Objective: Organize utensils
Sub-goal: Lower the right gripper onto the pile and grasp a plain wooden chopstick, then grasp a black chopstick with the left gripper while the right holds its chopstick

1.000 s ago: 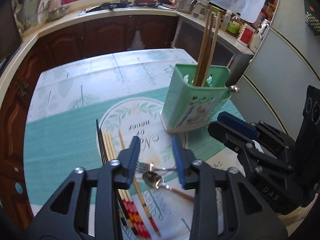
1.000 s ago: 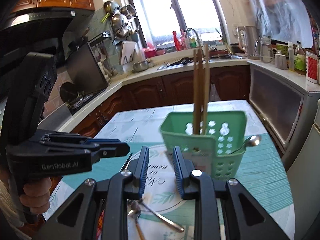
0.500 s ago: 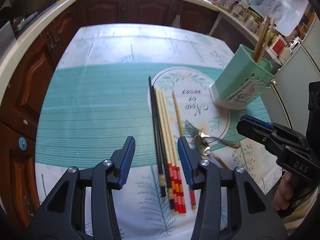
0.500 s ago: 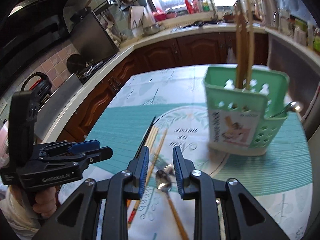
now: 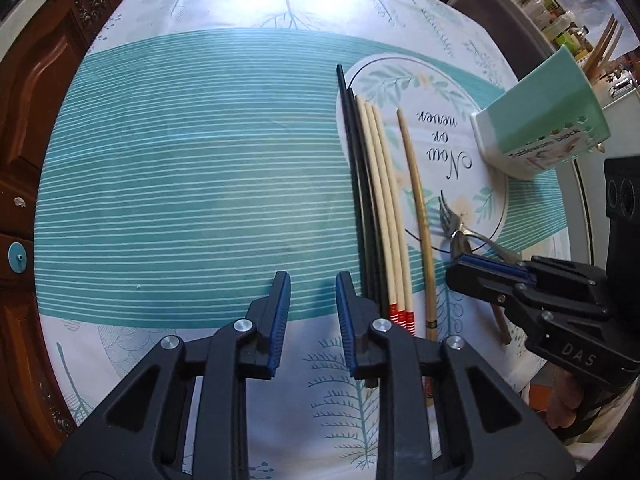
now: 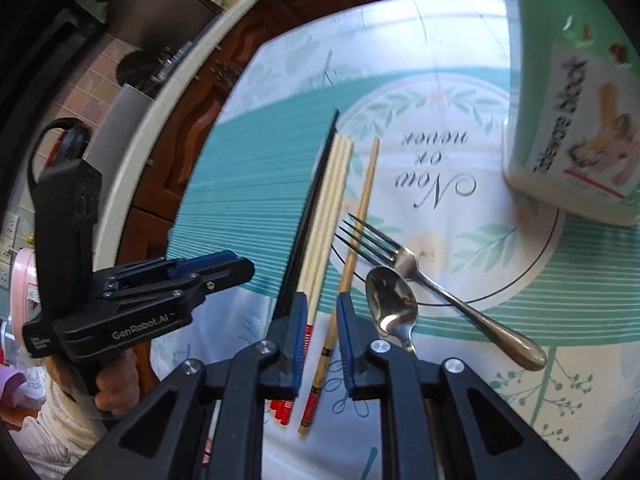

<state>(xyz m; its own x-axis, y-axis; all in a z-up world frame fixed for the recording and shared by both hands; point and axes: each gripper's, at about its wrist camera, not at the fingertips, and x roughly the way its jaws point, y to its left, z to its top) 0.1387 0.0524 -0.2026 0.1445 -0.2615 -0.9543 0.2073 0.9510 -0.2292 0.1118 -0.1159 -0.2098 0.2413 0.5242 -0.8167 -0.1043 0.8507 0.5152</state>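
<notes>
The right gripper (image 6: 322,328) is closing around the lone brown chopstick (image 6: 360,216); the left gripper (image 5: 310,312), also closing, is empty. A shallow pinch could roll the stick against the neighbouring chopsticks (image 6: 326,216).

The table's cloth (image 5: 192,184) bears chopsticks (image 5: 380,216), a fork (image 6: 404,260), a spoon (image 6: 390,300) and a green holder (image 5: 540,120).

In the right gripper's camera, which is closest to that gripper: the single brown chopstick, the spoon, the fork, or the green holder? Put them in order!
From the right gripper, whose jaws are closing:
1. Single brown chopstick: runs between the open jaws, nothing gripped yet.
2. Spoon: bowl just right of the fingers.
3. Fork: beyond the spoon, up and right.
4. Green utensil holder: farthest, upper right.
</notes>
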